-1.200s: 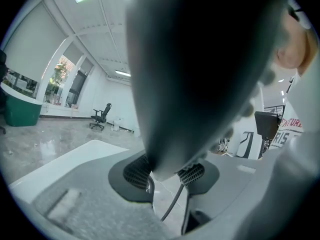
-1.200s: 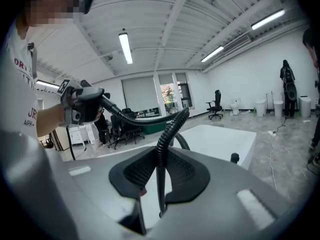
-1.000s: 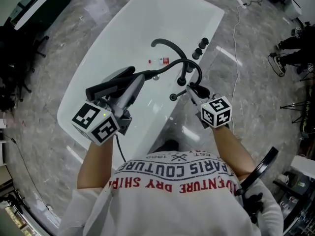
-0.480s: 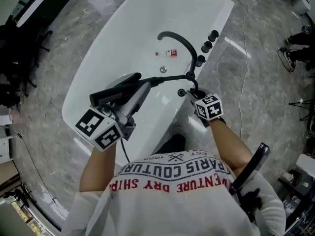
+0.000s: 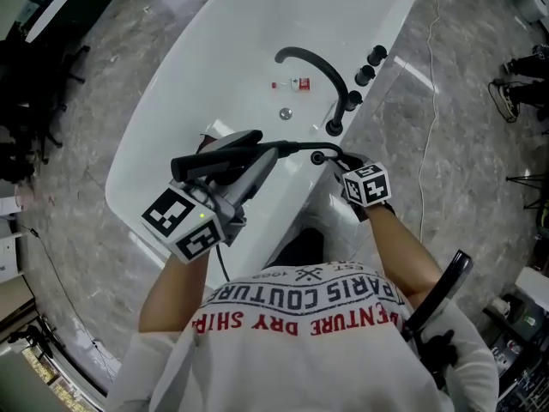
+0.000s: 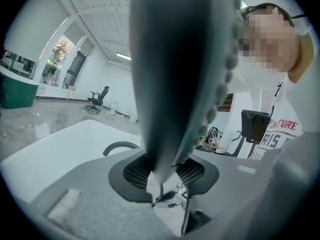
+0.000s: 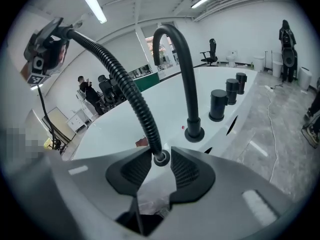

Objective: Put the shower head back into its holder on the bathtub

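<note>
The black shower head (image 5: 216, 155) lies across the white bathtub (image 5: 141, 157), and my left gripper (image 5: 246, 170) is shut on it. In the left gripper view the shower head (image 6: 175, 74) fills the middle, and its narrow end sits between the pads of the left gripper (image 6: 165, 176). Its black ribbed hose (image 5: 296, 147) runs right to my right gripper (image 5: 331, 156) at the tub's rim, beside the faucet base. In the right gripper view the hose (image 7: 125, 84) ends in a ring between the right gripper's (image 7: 161, 166) opening jaws, with slight gaps at the pads.
A black arched faucet (image 5: 313, 63) and three black knobs (image 5: 367, 67) stand on the tub's right rim; both also show in the right gripper view, the faucet (image 7: 182, 59) and the knobs (image 7: 227, 96). A small red-and-white item (image 5: 296, 84) lies in the tub. A cable (image 5: 433, 50) crosses the marble floor.
My right gripper has come down to the tub's rim beside the faucet base, and the hose loop has flattened. The left gripper has sunk a little with the shower head.
</note>
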Demonstrator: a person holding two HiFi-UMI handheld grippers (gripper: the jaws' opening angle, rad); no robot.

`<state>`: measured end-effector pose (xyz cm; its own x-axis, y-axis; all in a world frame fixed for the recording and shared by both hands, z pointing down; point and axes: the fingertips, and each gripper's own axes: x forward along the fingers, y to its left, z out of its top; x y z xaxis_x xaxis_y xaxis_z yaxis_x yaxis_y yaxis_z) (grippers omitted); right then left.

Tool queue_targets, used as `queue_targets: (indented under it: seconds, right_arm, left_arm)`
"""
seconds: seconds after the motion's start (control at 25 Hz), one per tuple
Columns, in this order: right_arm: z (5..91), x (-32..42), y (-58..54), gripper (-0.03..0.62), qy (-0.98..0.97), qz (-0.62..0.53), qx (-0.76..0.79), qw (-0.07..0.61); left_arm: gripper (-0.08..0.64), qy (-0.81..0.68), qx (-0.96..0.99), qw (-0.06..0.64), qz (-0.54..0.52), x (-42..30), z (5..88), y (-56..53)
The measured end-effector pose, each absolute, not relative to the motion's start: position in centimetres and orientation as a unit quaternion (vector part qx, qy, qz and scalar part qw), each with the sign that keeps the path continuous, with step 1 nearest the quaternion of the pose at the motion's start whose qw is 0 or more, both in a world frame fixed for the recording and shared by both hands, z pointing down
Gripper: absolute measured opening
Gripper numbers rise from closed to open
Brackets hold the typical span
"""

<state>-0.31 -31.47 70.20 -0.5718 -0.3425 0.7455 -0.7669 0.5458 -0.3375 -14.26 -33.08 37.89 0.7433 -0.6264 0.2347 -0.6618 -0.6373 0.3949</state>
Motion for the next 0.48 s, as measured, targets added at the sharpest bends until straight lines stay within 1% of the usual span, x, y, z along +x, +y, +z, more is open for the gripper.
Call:
queue_targets:
  seconds: [0.32, 0.48]
  right_arm:
    - [69.8, 1.8, -30.4, 0.143, -0.819, 0.358, 0.337, 0.295]
    - [69.1, 2.4, -29.5, 0.141, -0.82, 0.363, 0.342, 0.28]
  left_arm:
    - [0.137, -0.346, 0.905, 0.245, 0.036, -12.6, 39.1, -34.4]
    - [0.136, -0.351, 0.903, 0.244, 0.042, -12.6, 39.3, -34.7]
